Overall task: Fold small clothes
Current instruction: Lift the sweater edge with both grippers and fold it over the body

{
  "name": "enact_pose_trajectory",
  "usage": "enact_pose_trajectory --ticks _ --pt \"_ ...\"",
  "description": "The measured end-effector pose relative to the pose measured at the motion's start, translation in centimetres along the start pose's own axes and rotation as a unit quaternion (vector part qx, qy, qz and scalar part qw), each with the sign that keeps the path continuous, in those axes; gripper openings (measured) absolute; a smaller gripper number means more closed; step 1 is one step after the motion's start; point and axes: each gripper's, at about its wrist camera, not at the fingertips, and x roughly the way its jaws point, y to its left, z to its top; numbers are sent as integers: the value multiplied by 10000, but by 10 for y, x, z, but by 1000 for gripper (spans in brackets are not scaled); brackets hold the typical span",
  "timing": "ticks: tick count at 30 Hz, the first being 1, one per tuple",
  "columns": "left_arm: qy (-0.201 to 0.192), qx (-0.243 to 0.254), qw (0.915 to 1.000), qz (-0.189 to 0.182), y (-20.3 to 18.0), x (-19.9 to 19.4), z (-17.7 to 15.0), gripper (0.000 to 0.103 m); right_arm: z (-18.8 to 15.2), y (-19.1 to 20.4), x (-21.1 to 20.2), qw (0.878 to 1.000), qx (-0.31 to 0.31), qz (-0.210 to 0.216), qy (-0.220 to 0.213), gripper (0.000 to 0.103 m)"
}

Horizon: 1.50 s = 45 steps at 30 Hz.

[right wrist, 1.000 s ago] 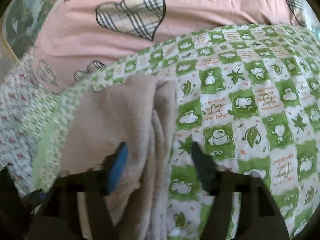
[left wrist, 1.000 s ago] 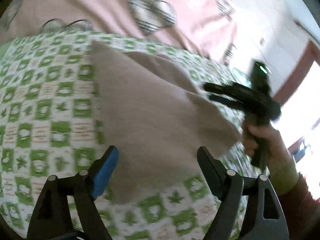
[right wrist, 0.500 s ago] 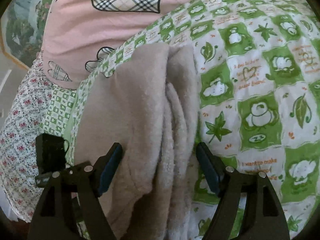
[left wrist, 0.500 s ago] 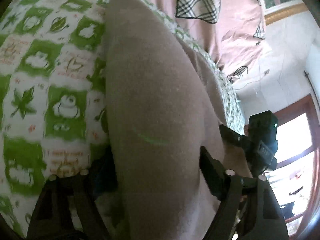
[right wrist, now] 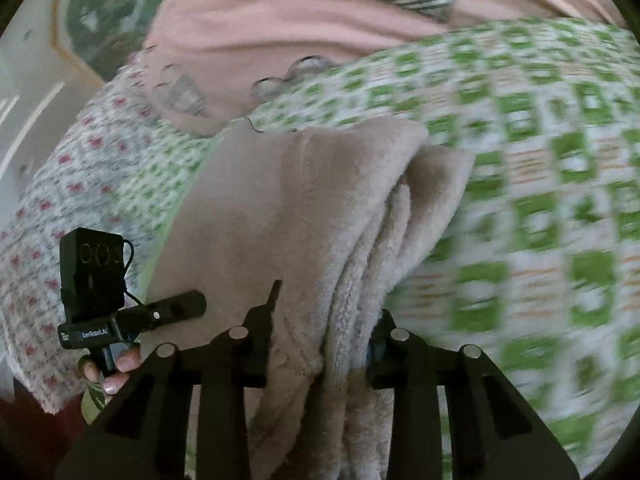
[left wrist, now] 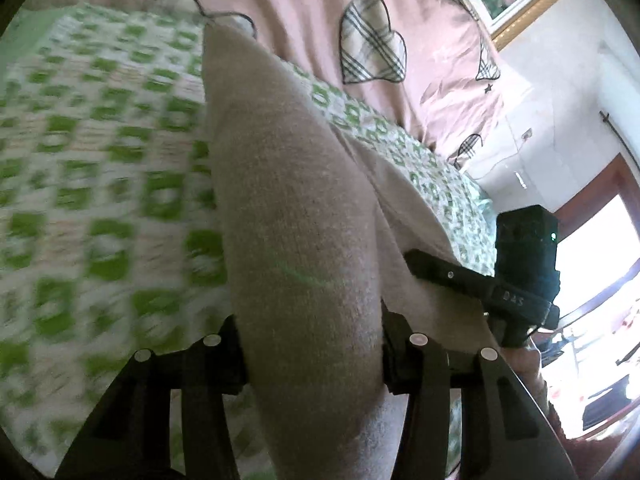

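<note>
A beige fleece garment [left wrist: 296,216] lies on a green and white checked blanket [left wrist: 100,168]. My left gripper [left wrist: 312,356] is shut on its near edge, and the cloth bulges up between the fingers. The right gripper shows in the left wrist view [left wrist: 452,276], its jaw across the cloth's right side. In the right wrist view the same garment [right wrist: 288,208] is bunched in folds, and my right gripper [right wrist: 320,356] is shut on it. The left gripper appears there at the left [right wrist: 160,316], held by a hand.
A pink quilt with plaid hearts [left wrist: 372,40] lies behind the blanket. A floral sheet [right wrist: 52,184] covers the bed's left edge. A white wall and a bright doorway [left wrist: 592,264] are at the right.
Both grippers went from open around the garment to shut on it. The cloth has been pulled up into a ridge, and both views have shifted with motion blur.
</note>
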Motion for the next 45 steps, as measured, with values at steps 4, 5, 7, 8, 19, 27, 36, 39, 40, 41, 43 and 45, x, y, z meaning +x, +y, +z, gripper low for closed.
enact_pose_trajectory --ticks 4,5,7,8,19,27,36,39,40,41,43,45 --pt "-134 -17 9995 273 23 -45 -24 49 -15 26 28 9992 -87 396 55 33" --pt "-148 -45 9994 306 28 -50 -28 49 -18 30 33 9989 -69 449 84 33" --pt "-107 -175 9992 342 45 -55 -40 49 -26 35 47 9986 -26 485 196 33" --pt "-51 -269 9990 345 55 -55 -47 49 -32 36 56 9986 -5 439 283 33" --pt "12 -718 9973 137 94 -53 -58 65 -40 23 57 9986 157 -107 492 59" --pt "-576 -884 9934 443 116 -77 -12 69 22 20 48 9995 235 -198 -94 63" --pt "-490 -713 9902 1093 111 -41 27 47 47 21 57 9983 364 -24 -444 8" --pt "-444 -527 9868 1466 106 -29 31 43 39 9 53 9977 392 -373 -413 8" --pt "-410 -473 9851 1602 104 -25 30 43 36 4 58 9976 418 -463 -308 8" --pt "-393 -406 9844 1668 102 -23 30 43 32 -2 63 9973 462 -528 -221 8" --pt "-394 -161 9810 1893 97 -19 29 43 24 -12 70 9969 639 -458 -106 9" --pt "-384 -68 9785 2025 96 -20 27 45 22 -18 72 9957 865 -316 -121 12"
